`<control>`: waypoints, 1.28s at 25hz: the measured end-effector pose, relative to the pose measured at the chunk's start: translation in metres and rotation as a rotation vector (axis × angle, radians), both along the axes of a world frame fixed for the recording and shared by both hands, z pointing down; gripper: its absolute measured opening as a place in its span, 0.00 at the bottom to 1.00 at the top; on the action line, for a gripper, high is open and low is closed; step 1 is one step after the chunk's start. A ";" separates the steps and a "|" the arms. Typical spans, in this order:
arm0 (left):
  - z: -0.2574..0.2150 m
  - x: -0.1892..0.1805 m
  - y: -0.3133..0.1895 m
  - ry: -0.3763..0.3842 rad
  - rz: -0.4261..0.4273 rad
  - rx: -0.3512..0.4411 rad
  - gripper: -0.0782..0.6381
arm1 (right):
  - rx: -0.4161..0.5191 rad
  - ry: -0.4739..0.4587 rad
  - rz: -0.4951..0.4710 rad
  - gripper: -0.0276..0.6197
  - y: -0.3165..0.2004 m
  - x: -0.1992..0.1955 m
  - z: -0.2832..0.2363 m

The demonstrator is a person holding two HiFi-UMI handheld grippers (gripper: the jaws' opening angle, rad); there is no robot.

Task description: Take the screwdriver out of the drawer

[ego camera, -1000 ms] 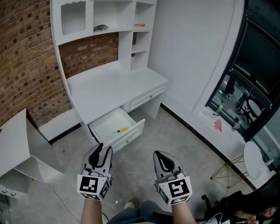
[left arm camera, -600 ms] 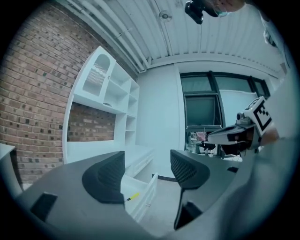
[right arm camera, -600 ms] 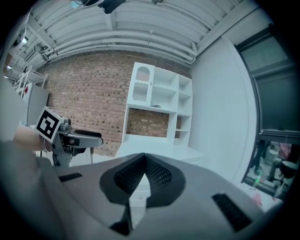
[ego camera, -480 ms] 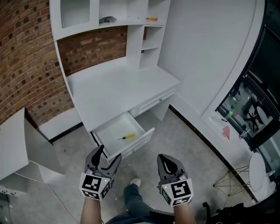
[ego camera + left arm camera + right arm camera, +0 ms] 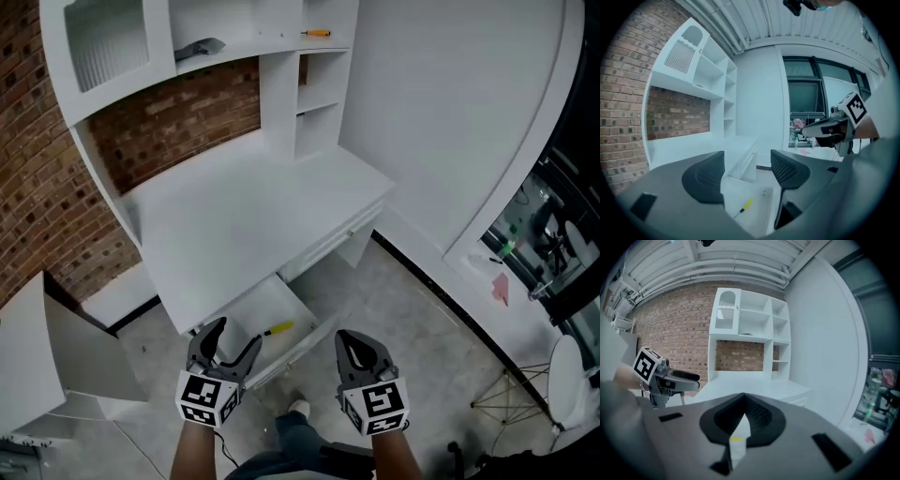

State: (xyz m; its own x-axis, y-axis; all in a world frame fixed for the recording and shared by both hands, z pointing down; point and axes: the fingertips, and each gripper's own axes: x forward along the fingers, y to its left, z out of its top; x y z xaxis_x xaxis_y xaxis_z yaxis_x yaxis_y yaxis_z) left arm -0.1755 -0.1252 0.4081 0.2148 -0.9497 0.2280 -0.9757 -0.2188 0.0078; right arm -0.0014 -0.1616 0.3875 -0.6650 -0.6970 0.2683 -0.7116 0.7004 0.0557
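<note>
Just beyond the left hand-held gripper (image 5: 234, 335) lies the screwdriver (image 5: 278, 328).

Your left gripper (image 5: 234, 335) sits at the lower left of the head view. Its jaws are spread wide apart, with nothing between the pads (image 5: 705, 176). Your right gripper (image 5: 354, 341) is at the lower centre-right, jaws closed tip to tip and holding nothing. Both point away from you towards the top of the frame, tilted slightly down, about level with each other and well apart. Each marker cube (image 5: 208, 399) faces the camera. Your forearms (image 5: 195, 457) enter from the bottom edge, with your leg (image 5: 281, 439) and shoe (image 5: 298, 409) between them.
</note>
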 end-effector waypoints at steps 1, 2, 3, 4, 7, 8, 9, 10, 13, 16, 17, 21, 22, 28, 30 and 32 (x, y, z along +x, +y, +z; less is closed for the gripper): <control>0.004 0.000 -0.011 -0.001 0.006 -0.012 0.53 | -0.011 0.004 0.008 0.06 -0.010 0.001 0.004; 0.007 0.000 -0.020 -0.005 0.014 -0.026 0.53 | -0.024 0.007 0.016 0.06 -0.018 0.003 0.008; 0.012 0.002 -0.028 -0.011 0.024 -0.040 0.53 | -0.041 0.005 0.025 0.06 -0.025 0.005 0.013; 0.016 0.003 -0.035 -0.018 0.034 -0.053 0.53 | -0.058 -0.001 0.035 0.06 -0.031 0.007 0.018; 0.032 0.005 -0.053 -0.045 0.069 -0.093 0.53 | -0.100 -0.032 0.077 0.06 -0.046 0.013 0.035; 0.040 0.005 -0.058 -0.051 0.078 -0.109 0.53 | -0.112 -0.035 0.086 0.06 -0.049 0.014 0.042; 0.049 0.005 -0.062 -0.053 0.087 -0.128 0.53 | -0.124 -0.032 0.089 0.06 -0.050 0.014 0.049; 0.059 0.006 -0.066 -0.054 0.097 -0.148 0.53 | -0.137 -0.025 0.087 0.06 -0.051 0.014 0.056; 0.085 0.014 -0.078 -0.070 0.140 -0.217 0.53 | -0.182 -0.001 0.081 0.06 -0.051 0.015 0.075; 0.111 0.024 -0.090 -0.115 0.197 -0.269 0.45 | -0.234 0.026 0.110 0.06 -0.054 0.020 0.097; 0.121 0.026 -0.093 -0.121 0.214 -0.290 0.44 | -0.251 0.030 0.125 0.06 -0.056 0.022 0.104; 0.160 0.024 -0.101 -0.112 0.264 -0.394 0.40 | -0.334 0.022 0.200 0.06 -0.059 0.024 0.133; 0.170 0.024 -0.102 -0.113 0.278 -0.421 0.40 | -0.362 0.019 0.215 0.06 -0.058 0.024 0.142; 0.242 0.025 -0.112 -0.153 0.373 -0.571 0.39 | -0.504 0.017 0.282 0.06 -0.045 0.022 0.204; 0.270 0.025 -0.115 -0.184 0.405 -0.613 0.38 | -0.537 0.016 0.319 0.06 -0.042 0.025 0.223; 0.298 0.026 -0.116 -0.239 0.445 -0.650 0.37 | -0.564 0.008 0.351 0.06 -0.039 0.027 0.241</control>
State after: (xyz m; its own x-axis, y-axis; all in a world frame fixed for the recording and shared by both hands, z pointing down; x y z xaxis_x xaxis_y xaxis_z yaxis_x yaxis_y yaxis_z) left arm -0.1496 -0.2407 0.7065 0.4160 -0.4499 0.7903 -0.7901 -0.6090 0.0693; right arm 0.0255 -0.2008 0.6284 -0.4205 -0.6230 0.6596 -0.9039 0.3500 -0.2458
